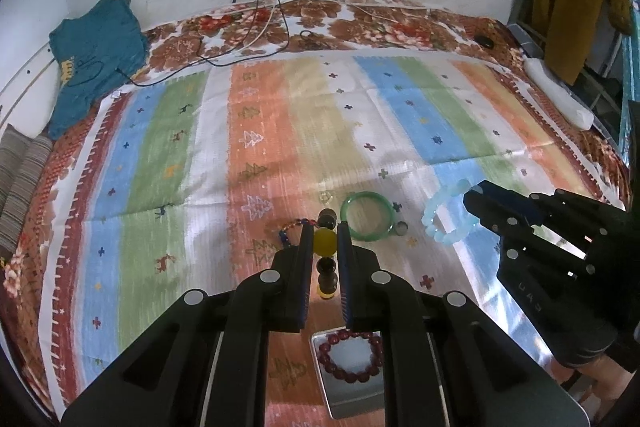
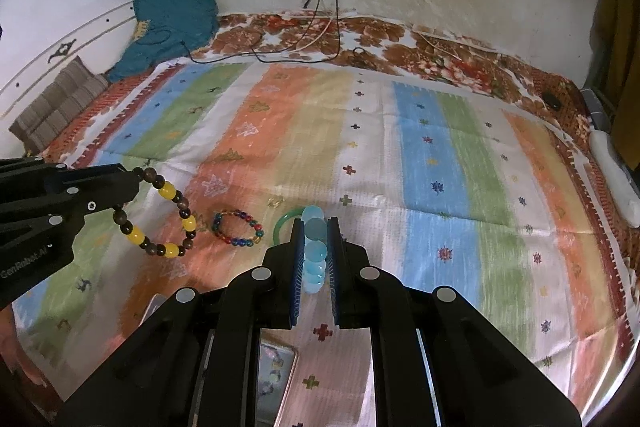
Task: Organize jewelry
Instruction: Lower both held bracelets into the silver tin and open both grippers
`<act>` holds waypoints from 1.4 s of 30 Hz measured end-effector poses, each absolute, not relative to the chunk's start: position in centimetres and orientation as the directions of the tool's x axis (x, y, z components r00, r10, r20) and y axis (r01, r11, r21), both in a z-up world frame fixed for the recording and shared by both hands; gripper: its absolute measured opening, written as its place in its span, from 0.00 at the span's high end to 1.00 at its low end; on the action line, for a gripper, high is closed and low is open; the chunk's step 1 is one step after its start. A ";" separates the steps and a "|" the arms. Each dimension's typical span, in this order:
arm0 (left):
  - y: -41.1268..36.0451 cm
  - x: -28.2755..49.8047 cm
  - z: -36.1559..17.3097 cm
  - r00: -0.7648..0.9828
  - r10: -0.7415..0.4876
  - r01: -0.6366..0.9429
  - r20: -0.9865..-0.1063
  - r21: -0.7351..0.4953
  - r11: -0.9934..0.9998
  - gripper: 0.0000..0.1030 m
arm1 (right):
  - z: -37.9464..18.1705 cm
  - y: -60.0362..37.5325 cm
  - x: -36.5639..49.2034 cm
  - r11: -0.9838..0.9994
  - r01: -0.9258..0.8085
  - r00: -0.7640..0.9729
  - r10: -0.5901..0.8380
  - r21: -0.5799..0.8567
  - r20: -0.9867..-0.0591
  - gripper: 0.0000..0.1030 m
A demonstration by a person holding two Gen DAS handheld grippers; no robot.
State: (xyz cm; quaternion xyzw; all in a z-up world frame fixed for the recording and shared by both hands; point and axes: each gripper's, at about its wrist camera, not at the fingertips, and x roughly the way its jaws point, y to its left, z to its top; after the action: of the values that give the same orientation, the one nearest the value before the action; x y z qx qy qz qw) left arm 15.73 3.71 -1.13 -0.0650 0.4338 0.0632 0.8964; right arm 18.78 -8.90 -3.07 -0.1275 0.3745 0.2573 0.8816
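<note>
My left gripper [image 1: 325, 227] is shut on a yellow-and-brown bead bracelet [image 1: 325, 242], which hangs from it above the striped cloth in the right wrist view [image 2: 168, 223]. My right gripper [image 2: 313, 223] is shut on a pale blue bead bracelet [image 2: 314, 251], seen as a ring in the left wrist view [image 1: 444, 217]. A green bangle [image 1: 368, 221] and a multicoloured bead bracelet [image 2: 238, 228] lie on the cloth. A dark red bead bracelet [image 1: 350, 357] lies in a metal tin [image 1: 352, 399] below my left gripper.
A small clear ring [image 1: 327, 197] and a small metal ring [image 1: 401, 228] lie by the bangle. A second tin [image 2: 276, 383] with pale beads sits under my right gripper. Cables [image 1: 256, 39], a teal garment [image 1: 96, 55] and a white pillow [image 1: 558, 93] lie at the bed's edges.
</note>
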 end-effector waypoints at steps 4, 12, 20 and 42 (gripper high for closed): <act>3.4 14.8 -0.8 0.625 0.054 -0.165 -0.779 -0.064 0.984 0.89 | -2.8 -9.0 17.8 0.826 -0.562 0.585 0.369 -0.033 -0.723 0.88; 3.0 12.4 0.4 0.661 0.047 -0.169 -0.748 -0.088 0.982 0.89 | -2.5 -9.4 15.9 0.811 -0.583 0.580 0.387 -0.034 -0.717 0.88; 2.5 10.2 0.8 0.677 0.035 -0.161 -0.735 -0.101 0.982 0.89 | -2.4 -9.9 14.4 0.805 -0.592 0.573 0.397 -0.028 -0.717 0.88; 2.2 8.8 -0.4 0.640 0.065 -0.182 -0.765 -0.070 0.981 0.75 | -3.7 -11.4 13.7 0.844 -0.535 0.556 0.325 -0.031 -0.765 0.66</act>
State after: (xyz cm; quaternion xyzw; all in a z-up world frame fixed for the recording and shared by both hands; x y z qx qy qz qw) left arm 8.84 2.16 -0.41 -0.0702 0.4184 0.0683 0.9029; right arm 13.72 -11.40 -3.66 -0.1310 0.4015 0.2466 0.8723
